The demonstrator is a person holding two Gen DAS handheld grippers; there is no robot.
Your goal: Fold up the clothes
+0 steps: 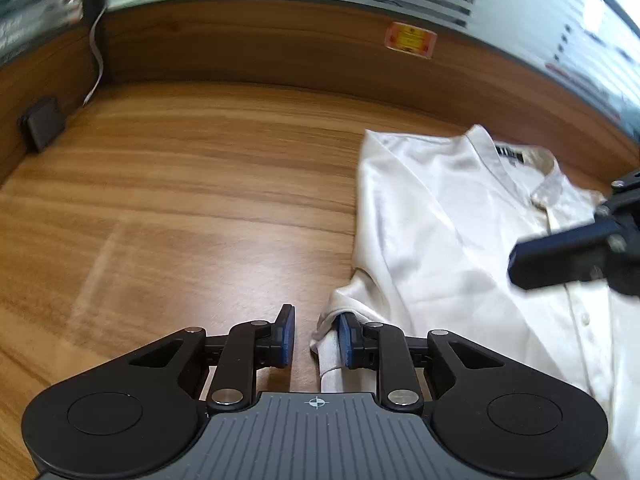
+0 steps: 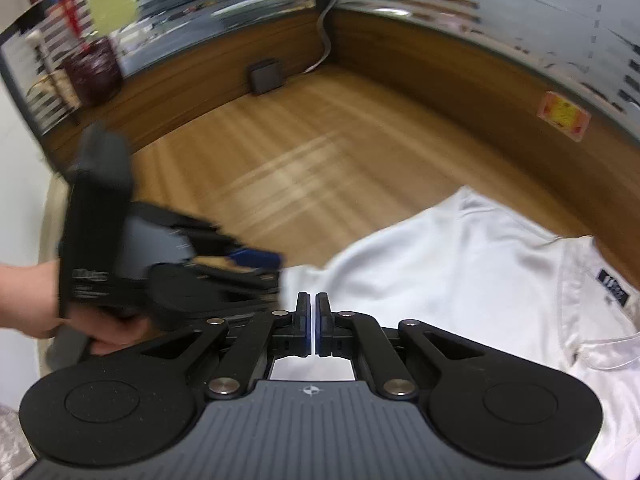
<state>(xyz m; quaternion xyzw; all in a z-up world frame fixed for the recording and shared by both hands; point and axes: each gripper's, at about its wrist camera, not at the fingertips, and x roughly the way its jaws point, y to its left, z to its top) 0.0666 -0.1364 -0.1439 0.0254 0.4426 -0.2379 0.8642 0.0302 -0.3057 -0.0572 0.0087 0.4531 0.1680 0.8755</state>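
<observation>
A white collared shirt point(image 1: 448, 216) lies on the wooden table point(image 1: 180, 200), collar and dark label toward the far right; it also shows in the right wrist view point(image 2: 460, 272). My left gripper point(image 1: 316, 336) is open at the shirt's left sleeve; a bunched fold of sleeve cuff point(image 1: 332, 344) lies between the jaws against the right blue pad. My right gripper point(image 2: 313, 324) is shut, hovering over the shirt's near part, with nothing seen between its pads. The right gripper shows blurred at the right edge of the left wrist view point(image 1: 580, 252). The left gripper and hand show blurred in the right wrist view point(image 2: 160, 264).
A wooden back panel point(image 1: 280, 52) with an orange sticker point(image 1: 410, 40) runs behind the table. A black box point(image 1: 42, 122) sits at the far left corner beside a hanging white cable point(image 1: 96, 44). Bare wood spreads left of the shirt.
</observation>
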